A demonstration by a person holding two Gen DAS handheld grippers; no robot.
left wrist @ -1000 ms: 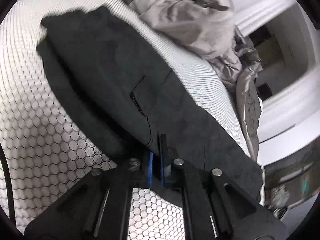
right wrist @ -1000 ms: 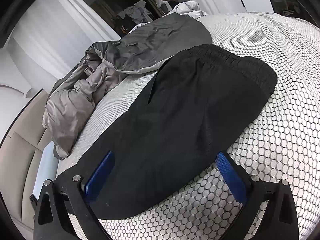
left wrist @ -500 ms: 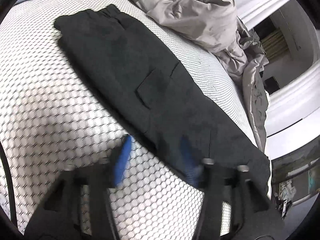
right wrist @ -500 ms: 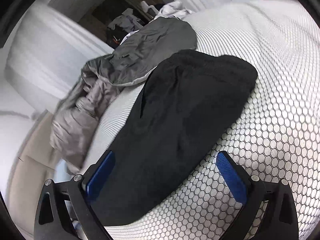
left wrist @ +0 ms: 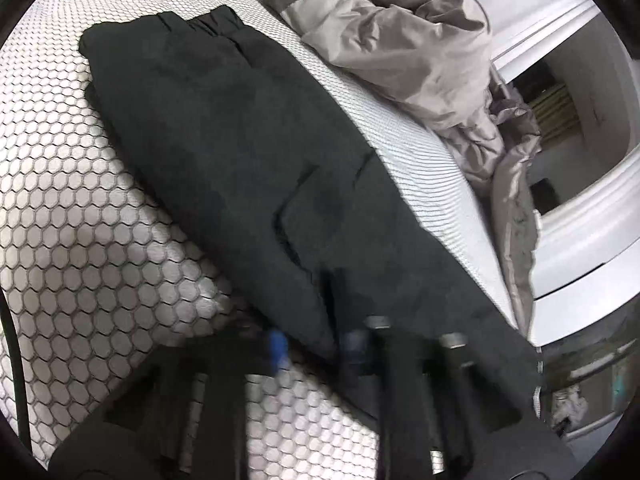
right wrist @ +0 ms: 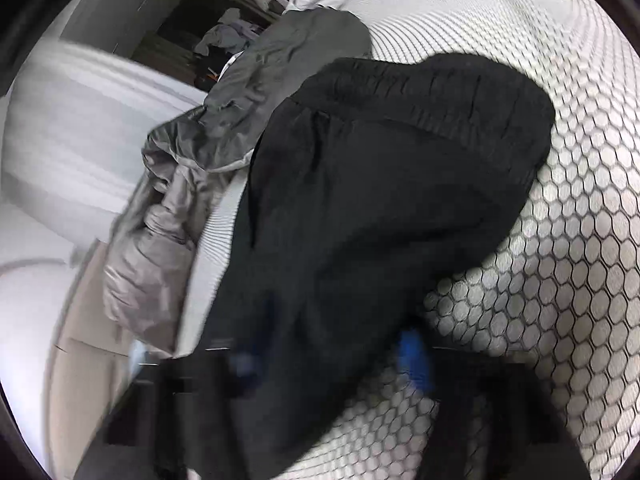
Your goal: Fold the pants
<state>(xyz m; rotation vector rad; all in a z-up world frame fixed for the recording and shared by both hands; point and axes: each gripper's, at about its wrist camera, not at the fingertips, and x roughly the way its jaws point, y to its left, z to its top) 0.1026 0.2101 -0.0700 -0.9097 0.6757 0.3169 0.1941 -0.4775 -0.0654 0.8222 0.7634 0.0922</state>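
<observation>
Blue pads mark the tips of the left gripper [left wrist: 314, 350], whose jaws are closing over the near edge of the black pants [left wrist: 256, 168]; a fold of the dark cloth sits between the two blurred pads, but whether they already press on it cannot be told. From this gripper the pants run away as a long folded strip across the bed [left wrist: 80, 248], which has a white cover printed with a dark honeycomb pattern. A patch pocket shows midway along the leg, and the gathered waistband lies at the far end. Beyond the strip, on a finely striped part of the cover, rests a crumpled grey jacket [left wrist: 404, 40], just beside the pants and draped over the far edge of the bed.

The right gripper [right wrist: 332, 354] is likewise closing, with pants cloth [right wrist: 380, 184] between its blue pads; motion blur hides whether the pads touch it. Seen from this side, the waistband lies ahead at the upper right, and the fabric bulges upward in front of the gripper. The grey jacket [right wrist: 192, 184] lies to the left, touching the pants.
</observation>
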